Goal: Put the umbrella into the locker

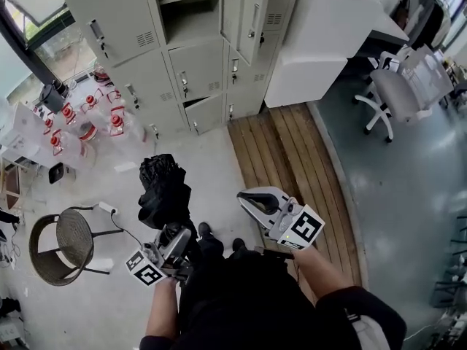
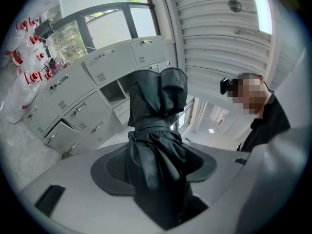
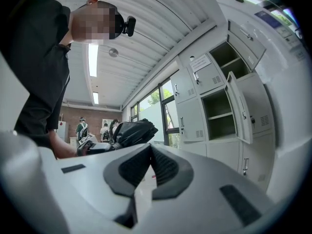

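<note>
Fingers of the left gripper clamp the lower part of the folded black umbrella, which stands upright out of them. Those of the right gripper are pressed together on nothing.

We judge the step in hand to be the carry. The umbrella is held in the air in front of the person, well apart from the locker, whose upper compartment stands open. The next move calls for crossing the floor, then raising and tipping the umbrella to pass it through the opening.

Only the head view shows this separation. The left gripper view alone shows the strap binding the fabric. The right gripper view faces two open compartments nearly square on, with the door swung out beside them.
</note>
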A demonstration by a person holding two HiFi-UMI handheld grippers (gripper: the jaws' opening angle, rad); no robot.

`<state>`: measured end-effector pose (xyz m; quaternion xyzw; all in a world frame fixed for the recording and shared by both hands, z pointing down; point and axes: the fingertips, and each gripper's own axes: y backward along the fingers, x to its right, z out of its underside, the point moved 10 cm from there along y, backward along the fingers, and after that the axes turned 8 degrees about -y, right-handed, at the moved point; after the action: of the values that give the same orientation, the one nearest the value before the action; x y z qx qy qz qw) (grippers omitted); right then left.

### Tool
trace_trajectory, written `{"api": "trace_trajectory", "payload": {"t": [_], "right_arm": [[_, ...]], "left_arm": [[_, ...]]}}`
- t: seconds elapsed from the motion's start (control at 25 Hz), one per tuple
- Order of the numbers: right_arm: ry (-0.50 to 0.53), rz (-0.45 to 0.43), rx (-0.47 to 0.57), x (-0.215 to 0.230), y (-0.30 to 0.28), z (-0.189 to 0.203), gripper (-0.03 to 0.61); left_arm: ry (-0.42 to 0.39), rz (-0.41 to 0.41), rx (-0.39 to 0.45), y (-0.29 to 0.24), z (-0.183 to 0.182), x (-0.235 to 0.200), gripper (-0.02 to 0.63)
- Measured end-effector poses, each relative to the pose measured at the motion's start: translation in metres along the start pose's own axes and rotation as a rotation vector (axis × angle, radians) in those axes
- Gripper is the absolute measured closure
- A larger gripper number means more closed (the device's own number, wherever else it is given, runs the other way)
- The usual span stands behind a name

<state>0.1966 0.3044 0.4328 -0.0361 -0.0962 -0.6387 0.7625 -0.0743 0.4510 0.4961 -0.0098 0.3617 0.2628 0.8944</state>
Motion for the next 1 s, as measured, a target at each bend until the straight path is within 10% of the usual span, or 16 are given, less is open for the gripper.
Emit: {"api": "trace_trajectory", "payload": {"t": [1.0], "right_arm": [[0.074,0.215,-0.078,0.033,-0.109,-0.027,0.567]], "left_arm": [[0.019,0.185,-0.142,-0.061,-0.094,-0.139,0.347]]}}
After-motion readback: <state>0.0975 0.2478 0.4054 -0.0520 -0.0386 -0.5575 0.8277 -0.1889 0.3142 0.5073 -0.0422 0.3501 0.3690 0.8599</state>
